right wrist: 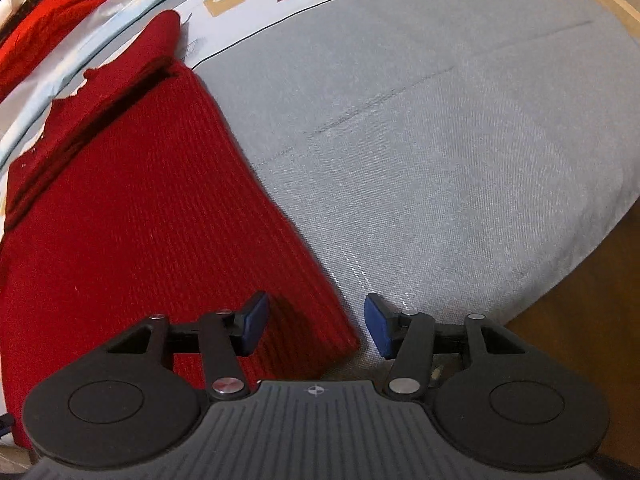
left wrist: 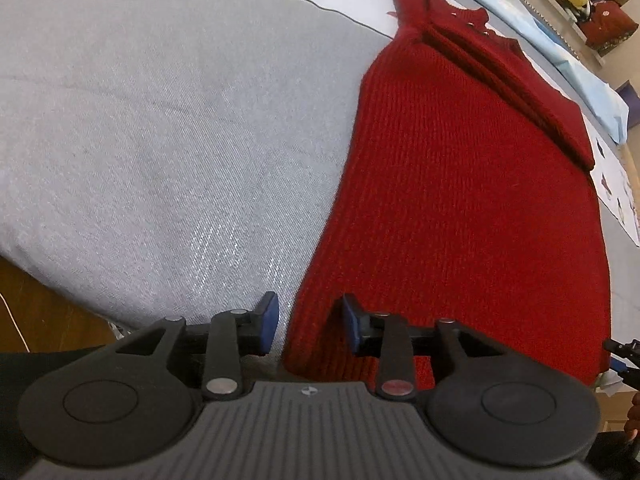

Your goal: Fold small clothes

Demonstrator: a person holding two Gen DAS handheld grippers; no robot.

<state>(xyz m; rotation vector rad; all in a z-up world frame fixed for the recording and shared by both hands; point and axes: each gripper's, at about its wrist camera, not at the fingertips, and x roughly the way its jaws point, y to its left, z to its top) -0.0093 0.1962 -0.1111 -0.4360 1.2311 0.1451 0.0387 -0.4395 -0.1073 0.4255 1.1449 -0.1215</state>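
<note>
Two grippers hang over the near hem of a red knitted sweater (left wrist: pixel 460 200), one at each bottom corner. The sweater lies flat on a grey padded surface (left wrist: pixel 160 120), its sleeves already folded in across the body so that it forms a long narrow strip running away from both grippers toward the collar at the far end.

The left gripper (left wrist: pixel 308 322) has its blue pads partly apart: one pad sits over the knit, the other over the bare grey cloth, with the sweater's left edge running between them. Nothing is pinched. The right gripper (right wrist: pixel 316 326) is open a little wider and straddles the right hem corner the same way, one pad above the red knit and one above the grey, holding nothing.

This looks like the start of the lengthwise fold, with the sides done and the hem not yet lifted. The next move calls for both grippers to settle onto their corners, close on the full thickness of the knit, then carry the hem up and forward toward the collar together, keeping level so the strip does not skew.
</note>
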